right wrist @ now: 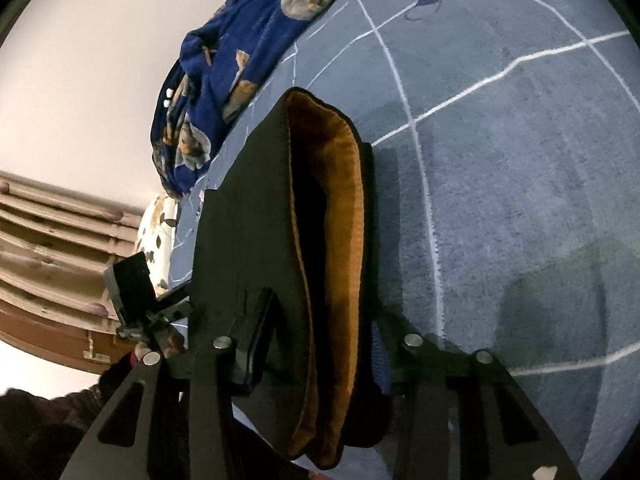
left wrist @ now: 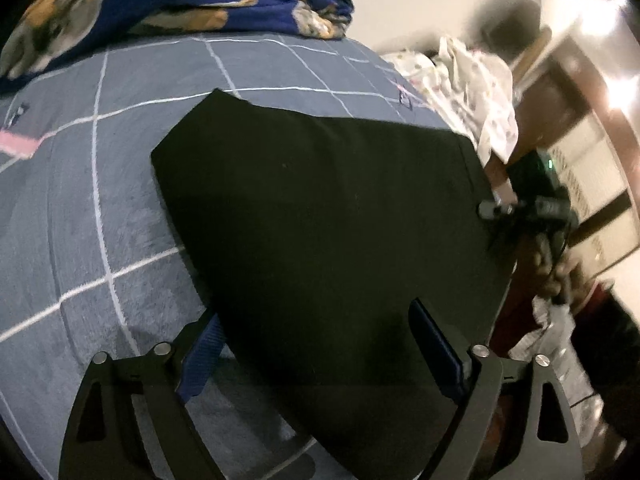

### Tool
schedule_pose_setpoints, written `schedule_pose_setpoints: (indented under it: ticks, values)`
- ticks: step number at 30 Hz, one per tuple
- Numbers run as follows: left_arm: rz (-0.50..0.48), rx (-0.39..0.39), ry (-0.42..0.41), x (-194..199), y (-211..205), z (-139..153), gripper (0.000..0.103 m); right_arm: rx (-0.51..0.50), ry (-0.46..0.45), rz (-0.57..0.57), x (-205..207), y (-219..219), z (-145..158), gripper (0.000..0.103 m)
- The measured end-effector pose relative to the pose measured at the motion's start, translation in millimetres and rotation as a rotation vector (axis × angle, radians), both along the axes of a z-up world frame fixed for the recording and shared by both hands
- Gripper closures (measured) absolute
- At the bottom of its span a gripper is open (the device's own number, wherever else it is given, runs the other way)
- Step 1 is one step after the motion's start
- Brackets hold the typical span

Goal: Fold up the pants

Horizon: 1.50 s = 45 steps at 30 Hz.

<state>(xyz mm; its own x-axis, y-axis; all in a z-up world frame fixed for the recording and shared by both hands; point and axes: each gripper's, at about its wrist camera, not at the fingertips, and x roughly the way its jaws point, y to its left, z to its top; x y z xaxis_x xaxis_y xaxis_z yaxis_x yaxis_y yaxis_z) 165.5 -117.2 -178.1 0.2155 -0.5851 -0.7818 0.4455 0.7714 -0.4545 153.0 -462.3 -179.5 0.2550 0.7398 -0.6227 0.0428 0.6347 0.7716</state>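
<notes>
Notably hidden: left gripper (left wrist: 320,354) pad contact, grip unclear.
Right gripper (right wrist: 316,344): clamped on pants (left wrist: 320,216) edge.
Pants: black, folded, orange lining (right wrist: 340,208), on grey bedspread (left wrist: 80,208).

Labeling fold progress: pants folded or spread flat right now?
Folded. The black pants lie as a compact stacked panel on the grey grid bedsheet; the right wrist view shows doubled layers with orange lining exposed at the open end.

Both grippers, left (left wrist: 320,344) and right (right wrist: 316,344), are matte black linkage frames with triangular cut-outs and round silver screws. Their fingers (left wrist: 438,350) carry ribbed blue pads. A dark red sleeve (right wrist: 120,368) shows.
</notes>
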Motion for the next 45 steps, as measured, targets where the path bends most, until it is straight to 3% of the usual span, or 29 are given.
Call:
schedule_pose_setpoints:
  ticks: [4, 7, 8, 9, 11, 12, 15, 19, 26, 29, 31, 32, 35, 39, 45]
  values:
    - [0.001, -0.015, -0.015, 0, -4, -1, 0.005, 0.000, 0.022, -0.004, 6, 3, 2, 0.056]
    - [0.011, -0.073, 0.003, 4, 2, -4, 0.005, -0.021, 0.015, -0.019, 5, 8, 5, 0.054]
    - [0.015, -0.092, 0.013, 7, 4, -4, 0.011, -0.029, 0.011, -0.024, 5, 10, 6, 0.055]
    - [0.023, -0.085, 0.011, 9, 6, -4, 0.033, -0.037, 0.011, -0.035, 4, 12, 7, 0.058]
    - [0.032, -0.026, -0.011, 12, 7, -5, 0.063, -0.043, 0.010, -0.044, 2, 15, 6, 0.067]
    - [0.041, -0.037, 0.006, 15, 12, -7, 0.067, -0.047, 0.005, -0.048, 0, 17, 6, 0.068]
    - [0.058, -0.066, 0.031, 17, 17, -9, 0.070, -0.010, 0.003, -0.084, -6, 15, 3, 0.069]
    - [0.054, -0.048, 0.048, 19, 15, -8, 0.068, 0.028, 0.007, -0.114, -11, 13, 0, 0.070]
    - [0.076, -0.164, 0.132, 24, 24, -12, 0.045, 0.025, 0.025, -0.079, -3, 15, 0, 0.065]
    - [0.041, -0.115, 0.082, 19, 12, -8, 0.040, -0.005, 0.019, -0.071, -2, 18, 2, 0.065]
    - [0.013, -0.043, 0.025, 15, 0, -5, 0.045, -0.028, 0.012, -0.073, -3, 21, 4, 0.066]
    - [0.009, 0.000, 0.001, 12, -4, -4, 0.069, -0.047, 0.006, -0.079, -3, 23, 5, 0.066]
    - [0.030, 0.013, -0.029, 9, -3, 0, 0.081, -0.075, -0.012, -0.094, -5, 28, 8, 0.069]
    - [0.031, 0.071, -0.105, -3, -5, 11, 0.083, -0.026, -0.011, -0.142, -10, 29, 8, 0.073]
    - [0.082, 0.092, -0.157, -13, 19, 28, 0.085, 0.054, -0.004, -0.163, -17, 49, 6, 0.076]
